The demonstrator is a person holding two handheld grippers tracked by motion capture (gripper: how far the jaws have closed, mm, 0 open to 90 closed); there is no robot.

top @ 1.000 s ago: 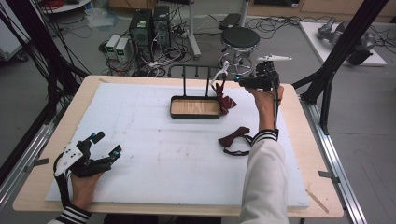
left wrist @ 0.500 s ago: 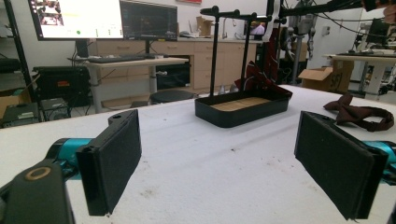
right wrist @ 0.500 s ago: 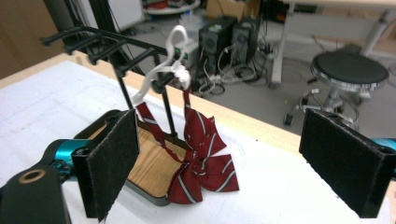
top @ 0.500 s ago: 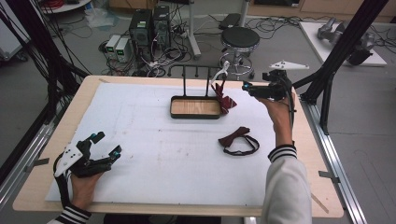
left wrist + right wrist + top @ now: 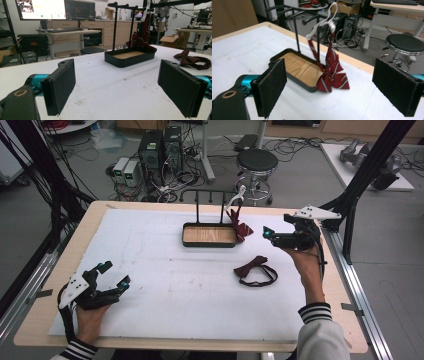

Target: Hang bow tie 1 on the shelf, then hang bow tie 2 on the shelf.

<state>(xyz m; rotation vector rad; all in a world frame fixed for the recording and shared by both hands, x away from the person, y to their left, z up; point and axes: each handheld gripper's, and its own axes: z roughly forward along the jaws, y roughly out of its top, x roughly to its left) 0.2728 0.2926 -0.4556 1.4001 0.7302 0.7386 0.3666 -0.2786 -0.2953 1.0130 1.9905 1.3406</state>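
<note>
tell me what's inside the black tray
The black tray shows a bare wooden floor; two stand posts rise from its far side. The striped tie hides its right corner.

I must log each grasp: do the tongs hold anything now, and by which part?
Nothing is held. The left tongs and the right tongs both stand open and empty.

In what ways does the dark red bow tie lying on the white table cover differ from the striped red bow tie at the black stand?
The dark red bow tie lies flat on the white table cover; the striped red bow tie hangs from the black stand by a white strap. The first looks plain with a dark strap, the second has pale stripes. The first lies apart from the black wooden-floored tray, the second droops over its edge. Both are red bow ties.
</note>
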